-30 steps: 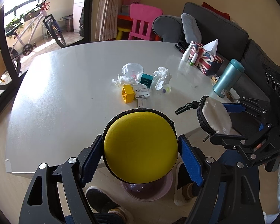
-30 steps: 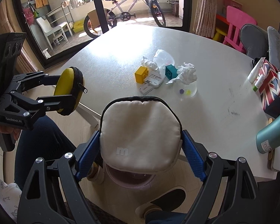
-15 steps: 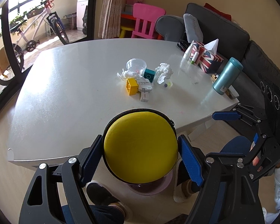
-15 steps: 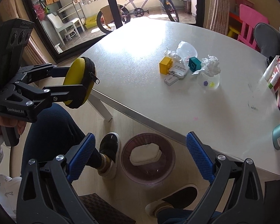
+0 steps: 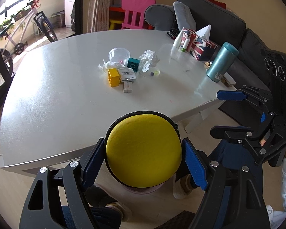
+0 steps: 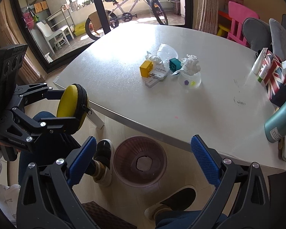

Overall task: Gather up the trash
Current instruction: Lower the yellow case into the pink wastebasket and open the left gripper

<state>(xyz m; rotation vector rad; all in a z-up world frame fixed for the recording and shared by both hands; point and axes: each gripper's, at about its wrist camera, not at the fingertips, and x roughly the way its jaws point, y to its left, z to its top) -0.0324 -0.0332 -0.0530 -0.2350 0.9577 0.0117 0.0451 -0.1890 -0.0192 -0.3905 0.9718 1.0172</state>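
Jaws of the right gripper (image 6: 143, 157) have just been opening and stand wide, empty, above the bin (image 6: 139, 161) at lower centre. Left gripper (image 5: 144, 155) clamps a yellow zip case (image 5: 143, 150), lower centre.

Glossy smooth table (image 6: 124, 87), crumpled paper tissue (image 6: 190, 64), matt yellow pouch (image 5: 143, 150)

Both wrist cams sit at the near bench edge, angled steeply down and forward. Left view faces the dark grey sofa (image 5: 209, 11); right view faces the glass balcony door (image 6: 97, 9). Shared: white bench (image 5: 66, 95) (image 6: 124, 57), its central clutter, and the translucent pinkish floor bin (image 6: 140, 162).
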